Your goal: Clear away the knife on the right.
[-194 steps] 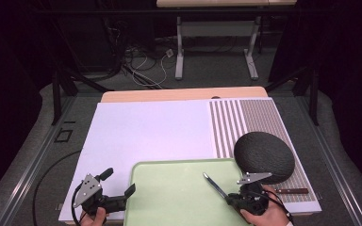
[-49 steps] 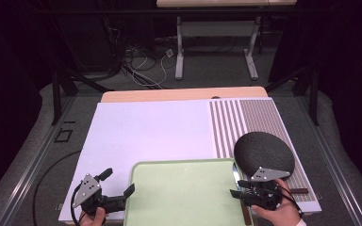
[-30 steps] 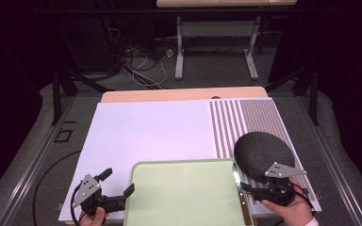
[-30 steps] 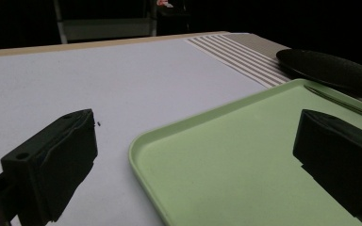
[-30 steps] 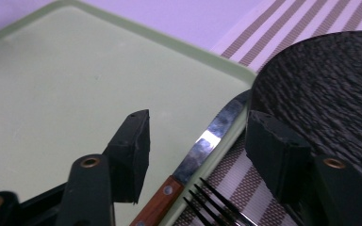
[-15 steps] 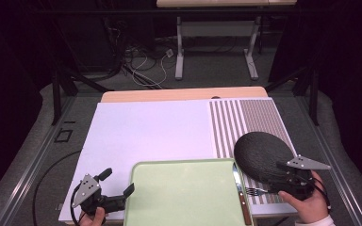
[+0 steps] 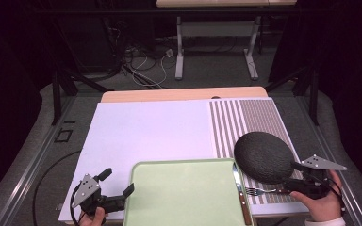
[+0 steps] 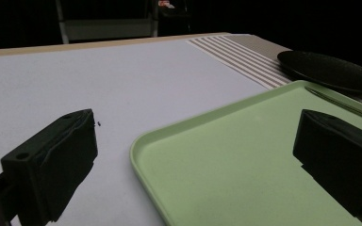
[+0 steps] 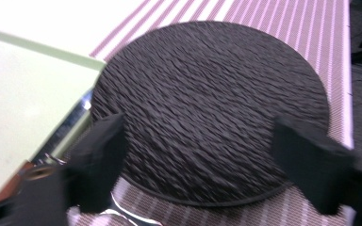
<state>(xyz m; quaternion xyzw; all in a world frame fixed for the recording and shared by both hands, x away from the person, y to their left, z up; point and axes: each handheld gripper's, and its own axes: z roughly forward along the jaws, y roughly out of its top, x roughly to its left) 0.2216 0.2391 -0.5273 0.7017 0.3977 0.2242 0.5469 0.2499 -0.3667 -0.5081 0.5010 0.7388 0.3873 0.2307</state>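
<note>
**Right tool at the plate's near rim, jaws apart and empty**

The right tool [image 7: 296, 184] sits at the near right edge of the dark plate [image 7: 264, 157], aimed toward it. In the right gripper view its two black jaws stand apart with nothing pressed between them; they have just been closing a little from a wider gap, and the plate's near rim lies between them and ahead. The left tool [image 7: 122, 195] rests at the near left corner of the green tray [image 7: 184, 197], jaws wide, one over the white mat [image 8: 99, 84] and one over the tray's floor, gripping nothing.

The plate [image 9: 212, 108] lies on the striped placemat [image 7: 254, 120], just right of the tray and touching or nearly touching its corner. Its surface looks rough and ridged, so it should not be slippery; it is probably stiff, fairly heavy for its size and breakable if dropped. The low rim is the only place to take hold, one jaw under the lip and one on top, and a grip near one edge will let it sag.

A knife [image 7: 240, 190] lies along the tray's right edge, and a fork [image 7: 259, 191] sits on the placemat just below the plate, close to the right tool.

The right gripper view is blurred, so the rim's height is hard to judge. The tray's near edge is cut off in the high view, and the worktop [image 7: 179, 94] shows as a wooden strip beyond the mat.
</note>
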